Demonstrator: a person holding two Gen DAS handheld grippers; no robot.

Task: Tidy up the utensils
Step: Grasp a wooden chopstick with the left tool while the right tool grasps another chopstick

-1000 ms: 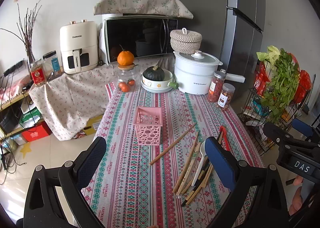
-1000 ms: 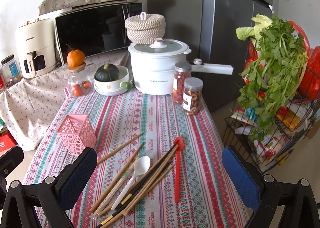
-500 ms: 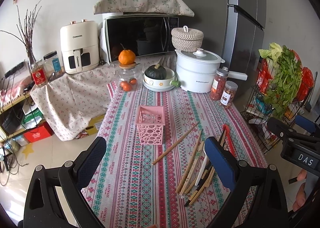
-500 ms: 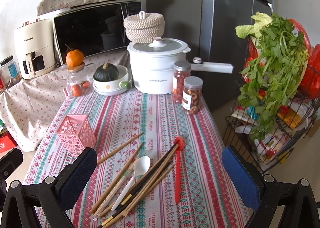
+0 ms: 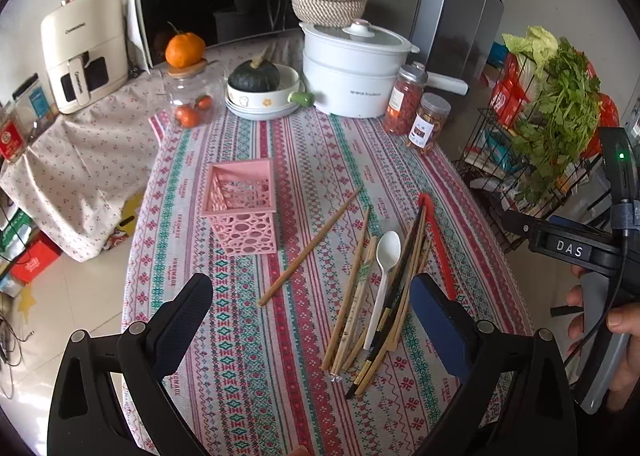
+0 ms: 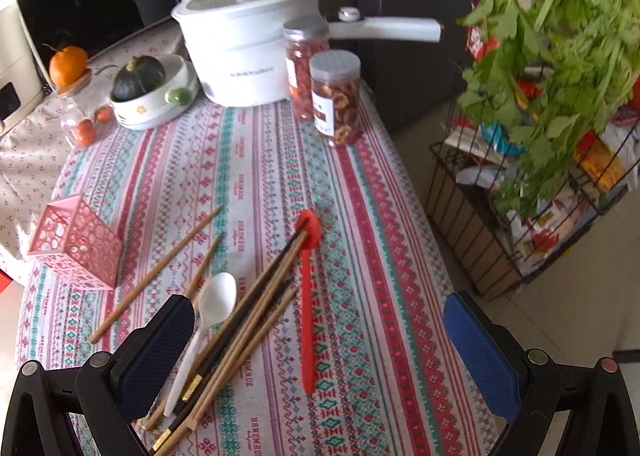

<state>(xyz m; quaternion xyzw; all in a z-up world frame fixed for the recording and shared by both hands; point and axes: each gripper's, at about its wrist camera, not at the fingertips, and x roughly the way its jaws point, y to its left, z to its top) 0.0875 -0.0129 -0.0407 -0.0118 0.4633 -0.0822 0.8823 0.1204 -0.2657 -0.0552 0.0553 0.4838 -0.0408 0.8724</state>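
Note:
A pink lattice holder [image 5: 243, 209] stands empty on the striped tablecloth; it also shows in the right wrist view [image 6: 74, 242]. Beside it lie several wooden and dark chopsticks [image 5: 362, 288], a white spoon [image 5: 385, 264] and a red spoon [image 5: 438, 240]. In the right wrist view the chopsticks [image 6: 244, 320], white spoon [image 6: 208, 316] and red spoon [image 6: 307, 296] lie just ahead. My left gripper [image 5: 310, 320] is open and empty above the near table, left of the pile. My right gripper [image 6: 320, 340] is open and empty over the red spoon's handle.
A white pot [image 5: 354, 70], two snack jars [image 5: 416, 108], a bowl with a squash [image 5: 260, 90] and a glass jar topped by an orange [image 5: 190, 92] stand at the table's far end. A wire rack with greens [image 6: 552, 104] stands right of the table.
Both grippers have moved forward and down toward the table. The utensil pile now lies much closer under them. Nothing has been picked up.

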